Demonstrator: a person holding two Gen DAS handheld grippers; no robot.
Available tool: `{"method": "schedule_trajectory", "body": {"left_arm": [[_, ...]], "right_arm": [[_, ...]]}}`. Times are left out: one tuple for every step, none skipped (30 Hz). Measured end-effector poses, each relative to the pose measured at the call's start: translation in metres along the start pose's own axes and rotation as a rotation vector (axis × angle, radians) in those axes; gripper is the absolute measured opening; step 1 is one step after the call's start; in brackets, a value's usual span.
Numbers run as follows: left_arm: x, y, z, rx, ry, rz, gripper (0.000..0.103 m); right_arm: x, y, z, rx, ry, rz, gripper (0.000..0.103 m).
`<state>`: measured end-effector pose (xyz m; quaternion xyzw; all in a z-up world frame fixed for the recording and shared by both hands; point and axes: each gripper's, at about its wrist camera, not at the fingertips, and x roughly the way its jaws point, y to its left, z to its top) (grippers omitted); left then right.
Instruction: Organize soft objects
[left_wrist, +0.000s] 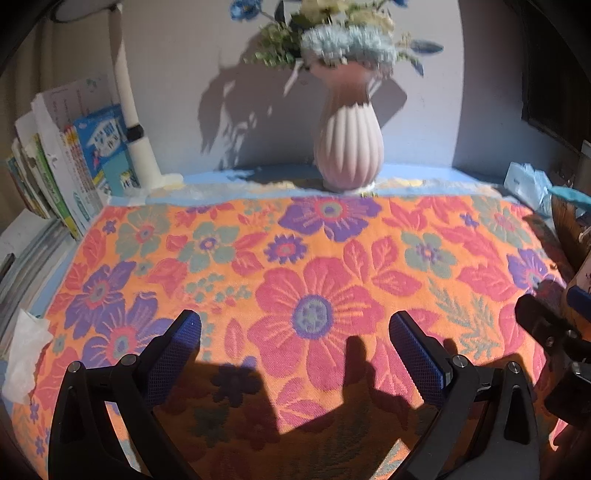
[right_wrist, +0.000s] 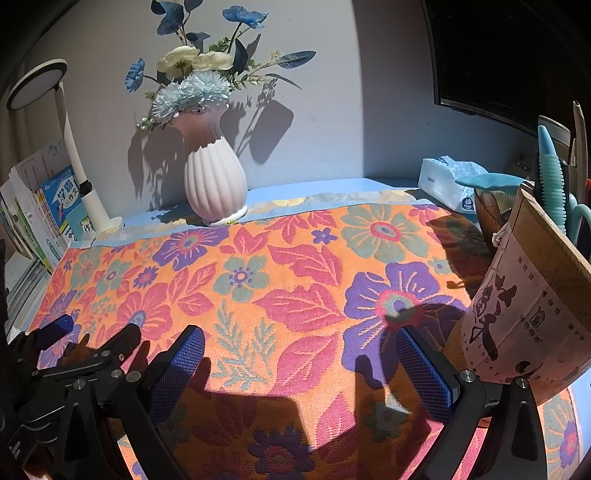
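Only the right wrist view shows a paper-wrapped wooden holder (right_wrist: 524, 314) beside the right gripper (right_wrist: 299, 363), while both it and the left gripper (left_wrist: 295, 349) hover wide open, empty, over the woven floral towel (left_wrist: 295, 266).

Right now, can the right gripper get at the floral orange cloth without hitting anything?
Probably yes. The right gripper is open just above the floral orange cloth, and nothing lies between its fingers. Watch the printed wooden holder close beside its right finger, and the left gripper at its left.
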<state>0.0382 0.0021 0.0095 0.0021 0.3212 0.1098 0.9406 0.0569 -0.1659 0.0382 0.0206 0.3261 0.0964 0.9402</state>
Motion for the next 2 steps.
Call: {"method": "schedule_trajectory", "body": {"left_arm": [[-0.0004,0.0010,0.0002,-0.003,-0.002,-0.002,0.102],[0.0009,0.0017,0.0005,-0.005,0.005,-0.003,0.102]], "right_arm": [[0.0002,0.0001,0.0003,0.000,0.000,0.000,0.103],[0.0002,0.0000,-0.0001,0.000,0.000,0.000,0.103]]}}
